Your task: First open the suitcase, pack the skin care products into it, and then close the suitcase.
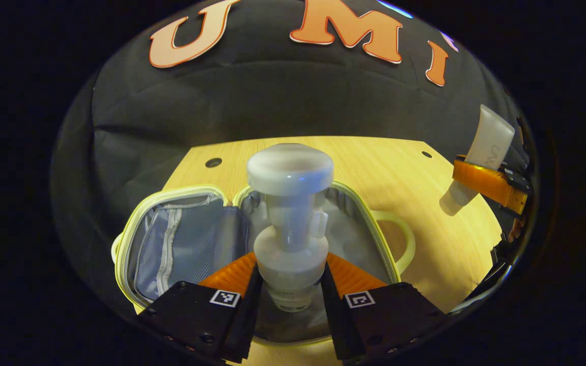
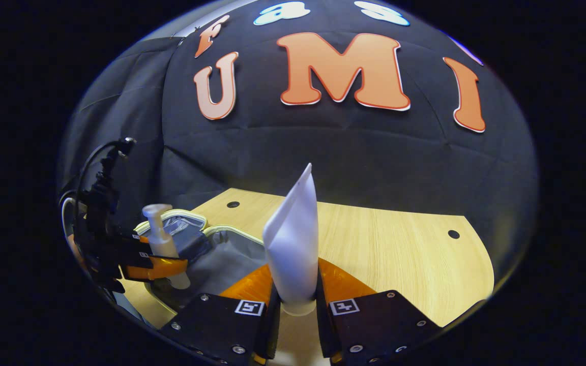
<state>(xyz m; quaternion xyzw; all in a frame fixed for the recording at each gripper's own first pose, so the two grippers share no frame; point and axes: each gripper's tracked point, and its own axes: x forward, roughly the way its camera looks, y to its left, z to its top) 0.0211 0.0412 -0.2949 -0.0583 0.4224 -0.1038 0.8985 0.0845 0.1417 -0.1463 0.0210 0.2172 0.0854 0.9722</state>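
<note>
The left gripper has both fingers squeezed on a pump bottle. It grips the bottle low down on its body, and the pump top points up. The bottle hangs over the open suitcase. The suitcase is small, with a pale yellow edge and a grey inside. It lies flat on the wooden table, with both halves spread wide. A loop handle sticks out on one side of it. One half has a mesh pocket with a zip.

The right gripper has both fingers squeezed on a white tube. The tube stands nearly straight up, cap end down between the fingers and flat end on top. It is over the table, just beside the suitcase, not inside it.

From the right gripper view, the left gripper is off to the side, holding the pump bottle above the grey inside of the suitcase. From the left gripper view, the right gripper is far off at the edge, with the tube tilted in its fingers.
</note>
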